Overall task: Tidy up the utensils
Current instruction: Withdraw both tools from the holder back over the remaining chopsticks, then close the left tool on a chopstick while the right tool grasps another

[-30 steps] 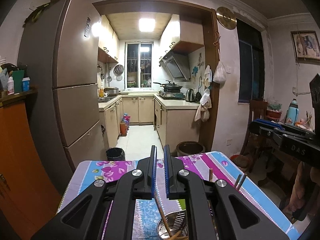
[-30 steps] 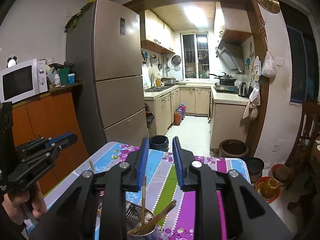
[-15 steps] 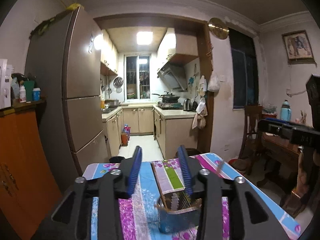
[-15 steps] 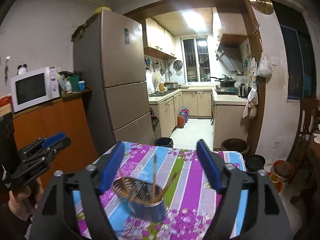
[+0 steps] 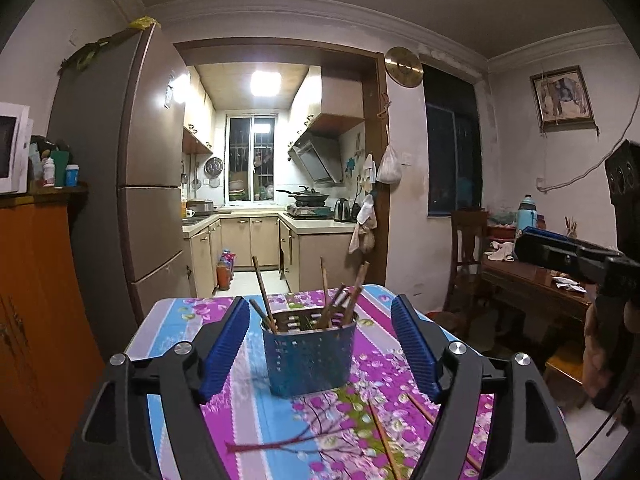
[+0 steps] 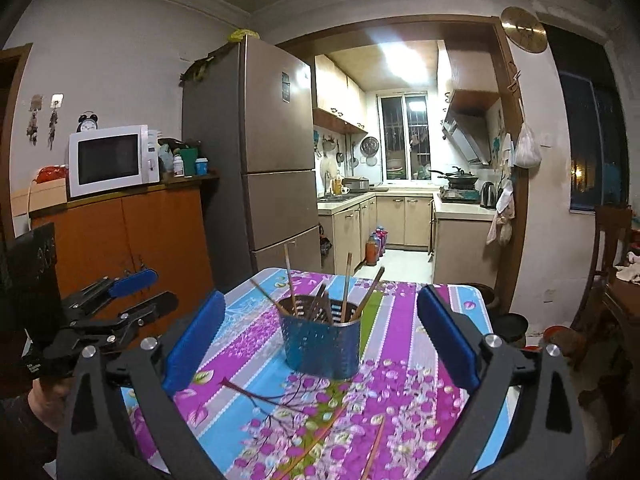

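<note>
Left gripper [image 5: 320, 344]: jaws stood wide apart, having just been opening; nothing was pressed between them.
Right gripper [image 6: 320, 336]: jaws stood wide apart, having just been opening; they clamped nothing.
Utensil holder [image 5: 309, 356]: blue perforated cup, upright on the bench [image 5: 172, 320], at 12 o'clock ahead of both grippers, clear of the pads.
Chopsticks [image 5: 264, 294]: several stood in the holder, leaning outward.
Loose chopsticks [image 5: 382, 438]: lay flat on the bench at 5 o'clock from the holder.
</note>
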Motion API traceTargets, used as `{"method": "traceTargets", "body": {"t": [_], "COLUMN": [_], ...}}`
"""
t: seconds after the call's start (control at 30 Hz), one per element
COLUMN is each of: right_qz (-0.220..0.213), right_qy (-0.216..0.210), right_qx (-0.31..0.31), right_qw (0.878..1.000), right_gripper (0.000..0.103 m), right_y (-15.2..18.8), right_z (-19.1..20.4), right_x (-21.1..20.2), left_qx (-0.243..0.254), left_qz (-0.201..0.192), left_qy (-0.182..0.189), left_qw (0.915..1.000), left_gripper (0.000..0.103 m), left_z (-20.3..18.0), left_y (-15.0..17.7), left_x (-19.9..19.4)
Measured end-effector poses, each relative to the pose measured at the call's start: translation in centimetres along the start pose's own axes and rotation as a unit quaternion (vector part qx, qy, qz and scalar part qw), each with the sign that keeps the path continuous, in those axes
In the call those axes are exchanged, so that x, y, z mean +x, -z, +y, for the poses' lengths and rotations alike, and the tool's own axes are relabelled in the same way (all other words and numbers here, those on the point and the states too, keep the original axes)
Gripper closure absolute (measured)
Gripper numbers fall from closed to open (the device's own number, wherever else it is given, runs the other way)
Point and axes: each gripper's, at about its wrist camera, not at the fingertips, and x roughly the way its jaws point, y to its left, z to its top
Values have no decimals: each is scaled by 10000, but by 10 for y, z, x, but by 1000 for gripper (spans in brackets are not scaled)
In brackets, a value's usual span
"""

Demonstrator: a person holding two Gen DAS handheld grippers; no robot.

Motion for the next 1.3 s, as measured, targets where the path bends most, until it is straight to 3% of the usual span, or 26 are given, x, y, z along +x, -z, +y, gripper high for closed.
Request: {"method": "traceTargets", "body": {"t": [0.33, 0.53, 0.57, 0.63, 0.7, 0.87, 1.0, 1.13, 1.3], "right_qz": [-308, -495, -437, -206, 66, 734, 974, 1101, 1202], "right_qy": [295, 724, 745, 798, 799, 790, 784, 846, 884], "right_qx": [-148, -191, -148, -100, 92, 189, 170, 213, 196], "right_qw": [9990, 9960, 9962, 9965, 9967, 9940, 9920, 9901, 9886], "right_gripper": [9, 9, 11, 25, 48, 70, 80, 85, 88], "right_y": [42, 106, 119, 146, 170, 226, 247, 260, 271], "right_z": [23, 26, 24, 21, 15, 10, 13, 10, 7], "right_x": [-36, -65, -67, -66, -63, -48, -38, -33, -28], "left_qx": [-13, 23, 80, 98, 96, 23, 92, 199, 233], "left_qz": [82, 299, 369, 534, 625, 852, 1057, 1193, 1267], "left_qy": [-73, 145, 180, 350, 460, 624, 698, 748, 774], "left_qw": [9999, 9994, 9991, 9979, 9969, 9944, 9919, 9898, 9886], "left_gripper": [28, 27, 27, 27, 27, 28, 38, 52, 61], "left_z": [-19, -29, -33, -39, -47, -56, -65, -74, -80], "left_y": [48, 104, 115, 135, 155, 190, 213, 227, 238], "left_x": [-26, -25, -23, -19, -17, -11, -6, 2, 10]}}
